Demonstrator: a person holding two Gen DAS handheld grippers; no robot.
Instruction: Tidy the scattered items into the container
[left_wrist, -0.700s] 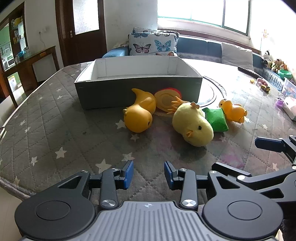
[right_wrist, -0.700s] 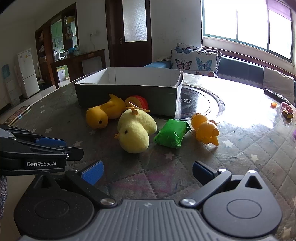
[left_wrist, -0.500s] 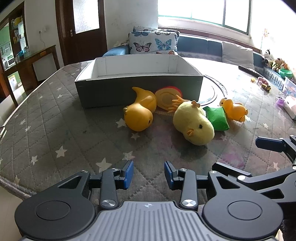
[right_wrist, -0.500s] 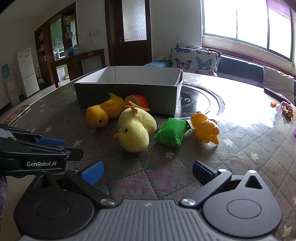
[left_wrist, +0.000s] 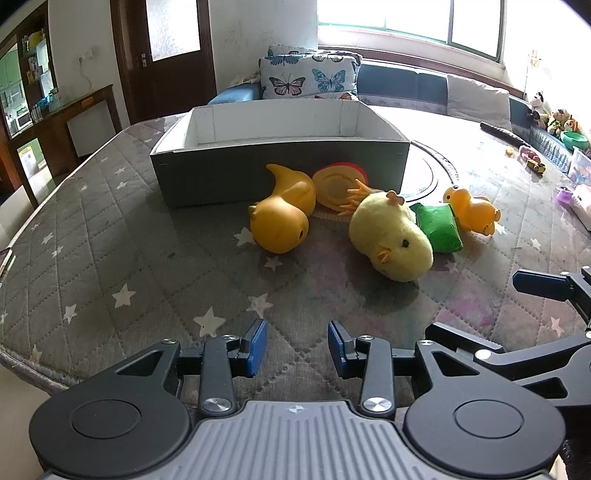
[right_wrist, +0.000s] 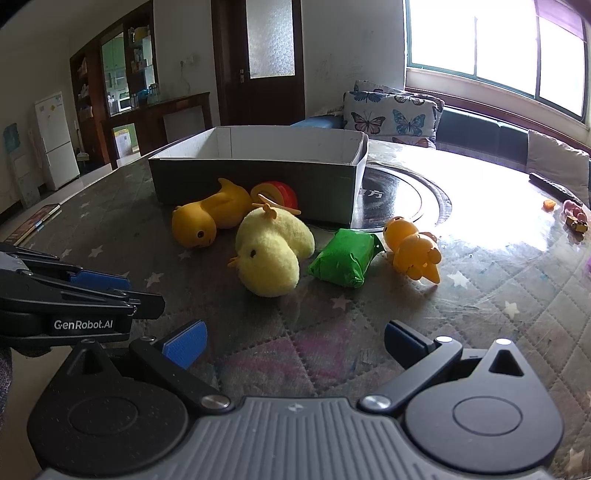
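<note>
Left wrist view: left gripper sits low at the near edge, blue pads parted with a gap, nothing between them, only quilted cloth beyond.
Right wrist view: right gripper at the near edge, fingers spread wide, nothing between them.
Cross-sighting: one blue-padded finger of the right gripper shows at the right of the left view; the left gripper's side, lettered GenRobot.AI, shows at the left of the right view.
Table: round, covered in grey quilted cloth with white stars; glossy dark disc on its far right part.
Container: open grey box with white inner walls, on the far middle of the table; nothing seen inside from these angles.
Large rubber duck: lying on its side just in front of the box's near wall, head toward the grippers.
Red-and-yellow round toy: against the box wall, between the rubber duck and the plush chick, partly hidden by both.
Plush chick: pale yellow, lying on the cloth right of the rubber duck, nearest item to both grippers; its orange feet point toward the box.
Green packet: just right of the chick, touching or nearly touching it.
Small orange duck: right of the green packet, close beside it.
Far right table edge: small toys and a dark remote, too small to detail.
Background: butterfly cushions on a blue sofa, dark wooden door, bright windows.
</note>
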